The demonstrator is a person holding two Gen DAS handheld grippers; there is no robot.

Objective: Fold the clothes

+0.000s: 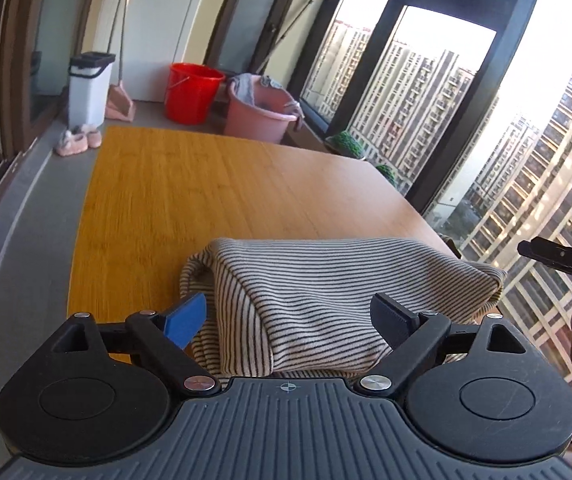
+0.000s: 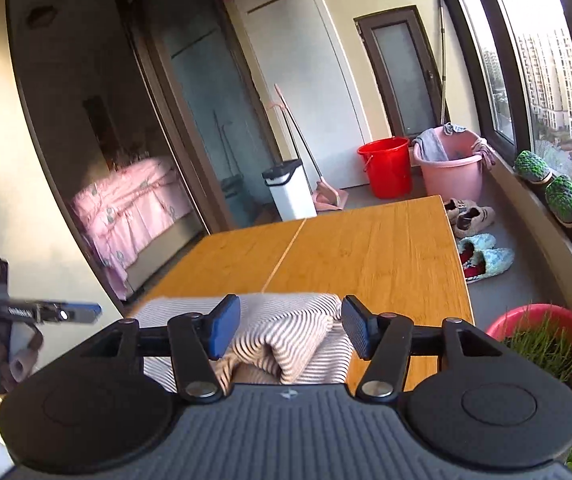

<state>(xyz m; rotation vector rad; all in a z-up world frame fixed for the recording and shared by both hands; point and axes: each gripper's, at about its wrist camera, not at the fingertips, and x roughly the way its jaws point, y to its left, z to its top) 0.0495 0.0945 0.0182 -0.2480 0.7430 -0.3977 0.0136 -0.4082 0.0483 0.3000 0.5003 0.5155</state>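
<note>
My left gripper [image 1: 290, 316] hangs over the near edge of the striped garment [image 1: 326, 292], jaws spread wide, the blue pad at one side and the black pad at the other, and neither one is pressing on the cloth. The garment lies folded into a soft bundle at the near end of the wooden table [image 1: 190, 192], one rounded corner bulging toward the blue pad, the folded top layer sloping across the middle. My right gripper [image 2: 291, 326] is parted too, less wide, with the rolled fold of the same striped garment [image 2: 286, 336] showing between its pads; the cloth looks loose there, not pinched. From the right wrist view I catch my left tool off at the left edge, blurred, and from the left wrist view the tip of the right one pokes in at the far right against the window. Beyond the table stand a red bucket [image 1: 192, 92] and a pink tub [image 1: 260, 114], just beside each other on the floor.
</note>
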